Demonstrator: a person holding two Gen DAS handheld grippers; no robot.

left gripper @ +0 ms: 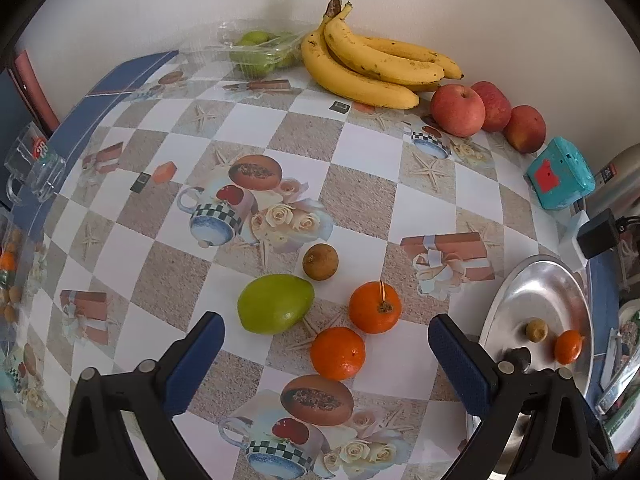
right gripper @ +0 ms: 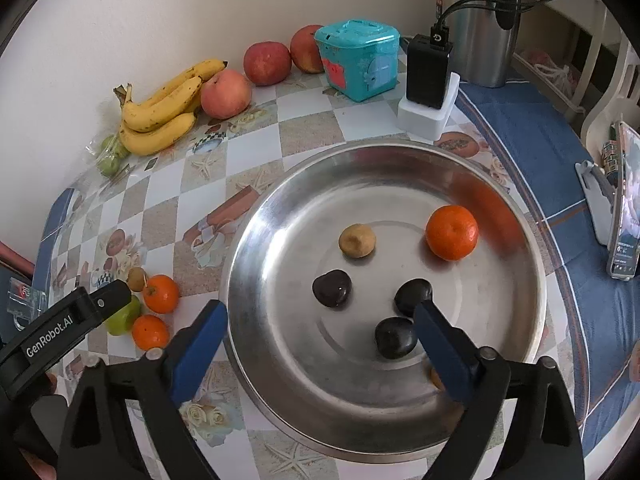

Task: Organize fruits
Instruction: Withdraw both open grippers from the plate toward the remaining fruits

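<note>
- Two small orange mandarins [left gripper: 375, 307] [left gripper: 338, 353] are seen on the checked tablecloth [left gripper: 360, 196], beside a green oval fruit [left gripper: 275, 303] and a brown round fruit [left gripper: 320, 261].
- The left gripper [left gripper: 326, 354] is held wide open above them, empty.
- The right gripper [right gripper: 320, 344] is spread wide over the round steel tray [right gripper: 500, 300], empty.
- In the tray are noted one orange mandarin [right gripper: 451, 232], one tan round fruit [right gripper: 357, 240] and three dark fruits [right gripper: 332, 288].

Black gripper frames, blue ribbed fingers [left gripper: 202, 364], silver screws.
</note>
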